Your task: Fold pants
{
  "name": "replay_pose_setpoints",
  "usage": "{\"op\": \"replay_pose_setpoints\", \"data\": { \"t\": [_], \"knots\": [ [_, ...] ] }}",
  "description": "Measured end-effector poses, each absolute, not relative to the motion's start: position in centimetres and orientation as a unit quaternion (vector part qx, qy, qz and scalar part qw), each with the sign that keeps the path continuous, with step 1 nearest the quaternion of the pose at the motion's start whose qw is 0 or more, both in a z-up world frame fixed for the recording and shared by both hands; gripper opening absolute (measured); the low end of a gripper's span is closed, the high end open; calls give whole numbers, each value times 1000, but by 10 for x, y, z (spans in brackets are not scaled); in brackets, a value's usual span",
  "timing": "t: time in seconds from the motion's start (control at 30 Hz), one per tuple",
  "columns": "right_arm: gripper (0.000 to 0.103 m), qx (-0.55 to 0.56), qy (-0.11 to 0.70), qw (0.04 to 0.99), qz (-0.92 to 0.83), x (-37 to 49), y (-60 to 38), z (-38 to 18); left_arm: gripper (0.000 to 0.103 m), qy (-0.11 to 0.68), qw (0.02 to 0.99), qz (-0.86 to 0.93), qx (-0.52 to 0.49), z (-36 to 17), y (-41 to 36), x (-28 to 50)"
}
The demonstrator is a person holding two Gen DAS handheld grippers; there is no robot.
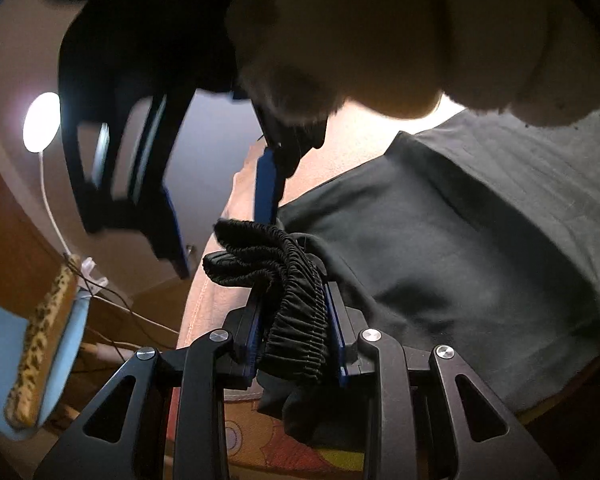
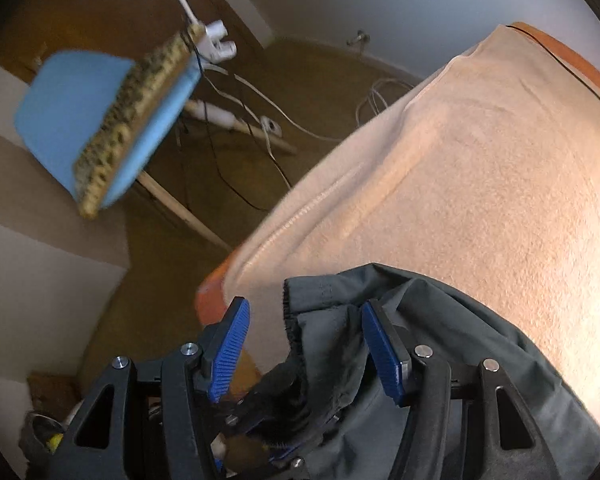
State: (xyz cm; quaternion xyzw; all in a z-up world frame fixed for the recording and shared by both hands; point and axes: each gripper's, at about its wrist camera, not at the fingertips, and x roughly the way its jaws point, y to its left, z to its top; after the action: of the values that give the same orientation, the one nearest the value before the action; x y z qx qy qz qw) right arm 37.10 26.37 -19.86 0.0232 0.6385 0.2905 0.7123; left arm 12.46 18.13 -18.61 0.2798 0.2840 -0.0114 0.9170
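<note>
Dark grey pants lie on a peach towel. My left gripper is shut on the bunched black elastic waistband and holds it lifted. My right gripper shows above it in the left wrist view, with its blue pads apart. In the right wrist view my right gripper is open. A dark grey edge of the pants hangs between its blue pads without being pinched. The left gripper's tip shows below it.
The peach towel covers an orange surface with an edge at the left. A blue chair with a leopard-print cushion stands on the brown floor. White and black cables lie beside it. A round lamp glows at the left.
</note>
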Motion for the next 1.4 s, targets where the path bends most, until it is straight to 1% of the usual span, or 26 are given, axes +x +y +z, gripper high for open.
{"op": "replay_pose_setpoints", "data": {
  "t": [0.2, 0.23, 0.3, 0.33, 0.37, 0.4, 0.47, 0.53, 0.63, 0.73, 0.9, 0.93, 0.97, 1.07, 1.3, 1.37, 1.4],
  "knots": [
    [61, -45, 655, 709, 257, 369, 273, -212, 27, 268, 910, 6, 316, -191, 167, 117],
    [59, -52, 659, 706, 253, 369, 275, -215, 27, 264, 908, 8, 325, -193, 163, 116],
    [52, -65, 661, 705, 250, 366, 281, -219, 27, 259, 907, 12, 332, -193, 158, 115],
    [43, -70, 660, 705, 251, 364, 283, -221, 27, 257, 907, 14, 332, -192, 157, 114],
    [39, -68, 659, 705, 252, 364, 284, -220, 30, 257, 909, 17, 329, -192, 157, 112],
    [37, -62, 657, 706, 255, 365, 284, -219, 30, 257, 911, 19, 322, -191, 156, 109],
    [29, -40, 653, 711, 259, 367, 276, -216, 32, 259, 917, 23, 301, -188, 162, 106],
    [25, -8, 649, 713, 265, 370, 266, -213, 34, 264, 924, 27, 277, -185, 171, 103],
    [22, 37, 646, 710, 276, 373, 251, -211, 35, 268, 931, 25, 245, -183, 182, 100],
    [20, 65, 640, 710, 285, 373, 239, -208, 40, 278, 939, 19, 200, -181, 195, 100],
    [17, 102, 629, 711, 298, 368, 214, -203, 41, 290, 947, -3, 137, -179, 216, 104],
    [17, 111, 626, 712, 299, 366, 207, -204, 42, 286, 950, -11, 125, -177, 218, 103],
    [17, 117, 625, 712, 299, 368, 205, -206, 47, 285, 951, -16, 118, -176, 222, 103],
    [17, 150, 621, 705, 309, 364, 189, -210, 50, 279, 953, -41, 113, -172, 219, 102],
    [17, 198, 607, 691, 338, 359, 169, -217, 49, 286, 942, -113, 131, -169, 204, 117],
    [18, 198, 602, 695, 341, 357, 164, -215, 29, 290, 942, -119, 119, -169, 205, 121],
    [18, 194, 601, 697, 340, 357, 162, -214, 28, 291, 942, -125, 110, -169, 205, 121]
  ]
}}
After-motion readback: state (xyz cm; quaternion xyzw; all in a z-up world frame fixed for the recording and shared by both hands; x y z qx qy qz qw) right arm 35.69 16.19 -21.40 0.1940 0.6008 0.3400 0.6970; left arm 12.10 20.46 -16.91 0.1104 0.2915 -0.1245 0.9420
